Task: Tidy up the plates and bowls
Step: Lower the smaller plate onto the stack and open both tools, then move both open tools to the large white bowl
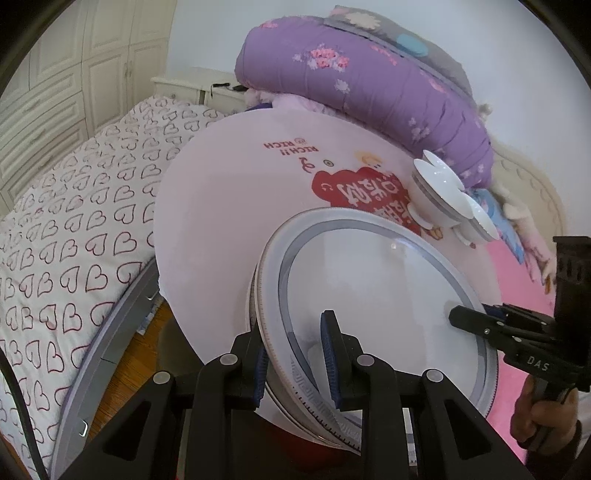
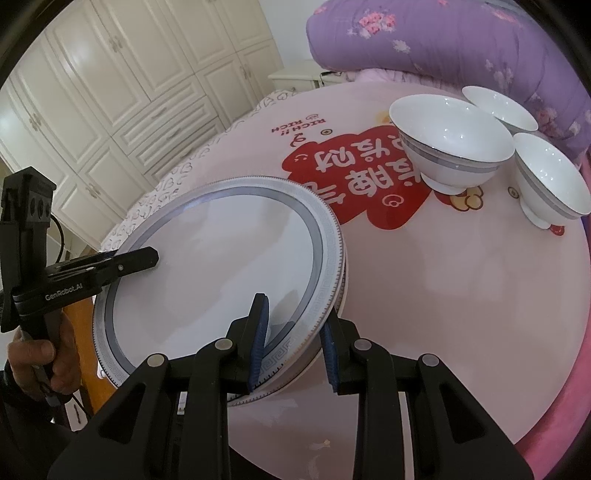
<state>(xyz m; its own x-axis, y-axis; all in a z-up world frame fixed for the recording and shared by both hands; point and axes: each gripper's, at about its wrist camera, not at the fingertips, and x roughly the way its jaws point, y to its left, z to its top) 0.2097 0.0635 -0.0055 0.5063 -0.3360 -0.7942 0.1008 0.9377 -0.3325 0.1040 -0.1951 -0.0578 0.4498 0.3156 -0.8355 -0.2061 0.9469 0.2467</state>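
Plates (image 2: 221, 266), stacked near the table (image 2: 443, 314) edge, well apart from the bowls (image 2: 450, 147): we pinch opposite rims with left gripper (image 1: 295, 354) and right gripper (image 2: 293, 343); next, a level lift.

1. A cream wardrobe (image 2: 122, 110) with panelled doors and drawers fills the wall on the left.
2. A plain pale wall (image 1: 207, 33) stands behind.
3. A cream nightstand (image 1: 192, 83) stands against that wall, beside the wardrobe.
4. A bed (image 1: 74, 221) has a white cover printed with red heart outlines.
5. A rolled purple quilt (image 1: 369, 85) with a flower print lies at the far side.
6. Brown wooden floor (image 1: 147, 332) shows beside the bed.
7. Soft, even light fills the room.
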